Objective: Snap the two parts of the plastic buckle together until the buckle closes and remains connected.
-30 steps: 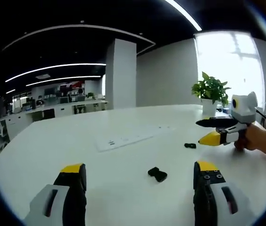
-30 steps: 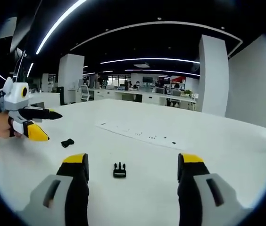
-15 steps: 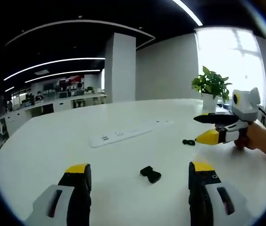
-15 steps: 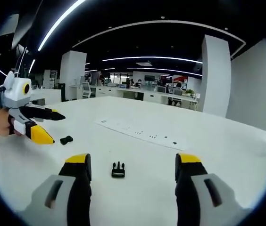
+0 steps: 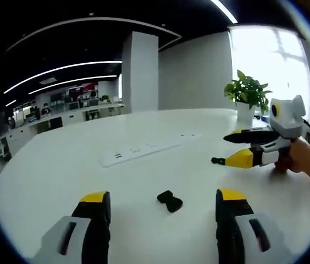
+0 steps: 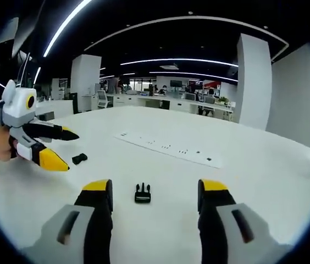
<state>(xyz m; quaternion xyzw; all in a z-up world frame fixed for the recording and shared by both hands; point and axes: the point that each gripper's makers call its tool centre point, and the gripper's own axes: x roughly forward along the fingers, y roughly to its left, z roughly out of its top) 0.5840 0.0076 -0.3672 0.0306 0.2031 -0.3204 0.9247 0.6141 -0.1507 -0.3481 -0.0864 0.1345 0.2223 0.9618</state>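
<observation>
The two buckle halves lie apart on the white table (image 5: 61, 165). The socket half (image 5: 170, 201) is framed between the spread jaws of the left gripper (image 5: 163, 212). The pronged half (image 6: 142, 193) is framed likewise by the right gripper (image 6: 154, 198), also spread, nothing pinched. A power strip (image 6: 169, 149) and a potted plant (image 5: 247, 93) are seen beyond. The risk, as judged: such small, flat pieces could be nudged away, or pinched crookedly, so prongs and socket would be misaligned and the snap would fail.
</observation>
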